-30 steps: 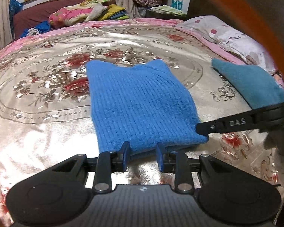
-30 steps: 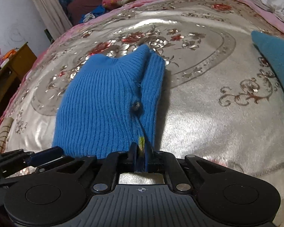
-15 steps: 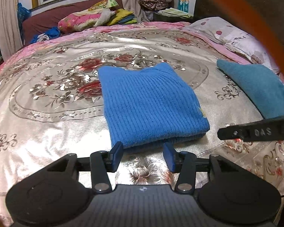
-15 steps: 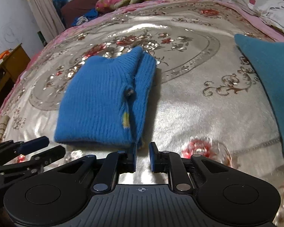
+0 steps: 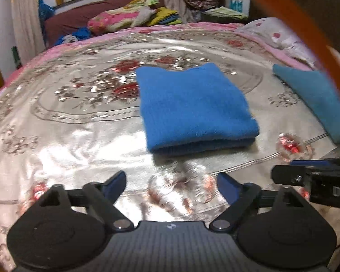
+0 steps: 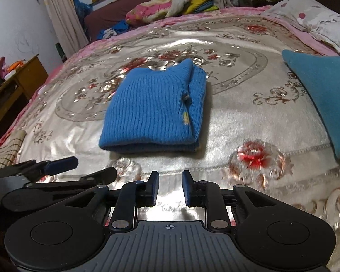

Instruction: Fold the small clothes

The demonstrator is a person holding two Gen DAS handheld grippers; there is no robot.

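A bright blue knitted garment [image 5: 192, 108] lies folded flat on the shiny floral bedspread [image 5: 79, 136]; it also shows in the right wrist view [image 6: 154, 111], with a small button on its right fold. My left gripper [image 5: 171, 181] is wide open and empty, held back from the garment's near edge. My right gripper [image 6: 170, 187] is open and empty, also short of the near edge. The left gripper's fingers [image 6: 56, 165] show at the left of the right wrist view.
A folded teal cloth [image 6: 324, 97] lies on the bed to the right, also in the left wrist view [image 5: 317, 99]. A spotted pillow [image 6: 317, 20] lies beyond it. Piled bedding [image 6: 161, 9] sits at the far end. A wooden cabinet [image 6: 18, 81] stands left of the bed.
My right gripper let go of the garment's near corner and opened. Both grippers drew back from the garment, and the left one opened wider.
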